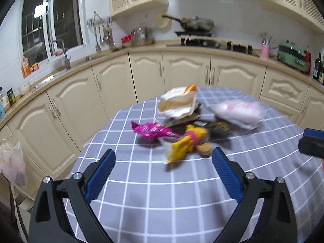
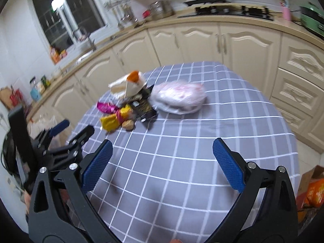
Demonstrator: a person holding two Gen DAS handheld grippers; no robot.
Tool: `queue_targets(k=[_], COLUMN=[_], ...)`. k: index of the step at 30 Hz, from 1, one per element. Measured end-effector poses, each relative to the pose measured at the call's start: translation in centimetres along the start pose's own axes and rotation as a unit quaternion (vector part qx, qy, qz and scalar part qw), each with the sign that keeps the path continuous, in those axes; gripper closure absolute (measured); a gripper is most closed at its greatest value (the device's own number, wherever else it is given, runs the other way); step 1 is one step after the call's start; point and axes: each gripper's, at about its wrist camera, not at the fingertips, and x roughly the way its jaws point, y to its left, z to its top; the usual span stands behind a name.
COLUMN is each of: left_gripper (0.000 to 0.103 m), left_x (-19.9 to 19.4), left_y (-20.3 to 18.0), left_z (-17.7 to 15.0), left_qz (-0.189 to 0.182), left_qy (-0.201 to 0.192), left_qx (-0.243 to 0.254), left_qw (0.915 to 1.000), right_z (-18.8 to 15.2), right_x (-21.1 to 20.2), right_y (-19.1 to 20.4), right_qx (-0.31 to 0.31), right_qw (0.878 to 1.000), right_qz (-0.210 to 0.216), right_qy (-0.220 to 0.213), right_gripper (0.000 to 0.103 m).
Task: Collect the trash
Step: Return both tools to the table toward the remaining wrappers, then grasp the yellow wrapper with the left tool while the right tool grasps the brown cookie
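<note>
A pile of trash lies on the grey checked tablecloth (image 1: 154,186): a magenta wrapper (image 1: 154,131), a yellow wrapper (image 1: 182,145), a dark wrapper (image 1: 214,127), a cream paper bag (image 1: 178,103) and a translucent pink-white plastic bag (image 1: 239,111). My left gripper (image 1: 164,158) is open and empty, just short of the yellow wrapper. My right gripper (image 2: 162,149) is open and empty over the table, short of the plastic bag (image 2: 180,99). The pile shows left of centre in the right wrist view, with the yellow wrapper (image 2: 111,121) and magenta wrapper (image 2: 105,107). The left gripper (image 2: 68,131) shows at the left there.
Cream kitchen cabinets (image 1: 182,70) and a countertop curve behind the table, with a stove and pan (image 1: 194,24) and a sink (image 1: 60,56). A plastic bag (image 1: 12,162) hangs at the left. An orange box (image 2: 313,192) sits on the floor at the right.
</note>
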Motion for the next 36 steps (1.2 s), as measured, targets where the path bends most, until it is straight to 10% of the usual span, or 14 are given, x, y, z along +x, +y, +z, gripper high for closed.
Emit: queue_targets(k=[8, 11, 17, 26, 30, 36], left_gripper=[0.011, 0.059, 0.088, 0.087, 0.04, 0.051], left_x=[5.6, 6.8, 6.3, 3.1, 2.9, 5.1], left_y=[-0.2, 0.3, 0.8, 2.9, 3.1, 2.7], left_z=[0.9, 1.3, 0.7, -1.5, -1.3, -0.8], left_qz=[-0.063, -0.099, -0.126, -0.109, -0.071, -0.125], left_qy=[0.052, 0.066, 0.061, 0.049, 0.043, 0.078], left_qx=[0.013, -0.007, -0.023, -0.032, -0.003, 0.006], left_qw=[0.9966, 0.9928, 0.9899, 0.9924, 0.9966, 0.989], right_z=[-0.2, 0.1, 0.4, 0.8, 0.8, 0.5], right_x=[4.2, 5.0, 7.5, 11.6, 12.3, 11.6], right_y=[1.1, 1.6, 3.8, 7.5, 8.5, 7.2], right_qx=[-0.023, -0.034, -0.07, -0.114, -0.13, -0.108], right_qw=[0.999, 0.999, 0.996, 0.991, 0.989, 0.992], right_qz=[-0.003, -0.006, 0.004, 0.019, 0.008, 0.016], right_qy=[0.034, 0.038, 0.052, 0.065, 0.068, 0.068], right_gripper=[0.006, 0.006, 0.011, 0.036, 0.062, 0.076])
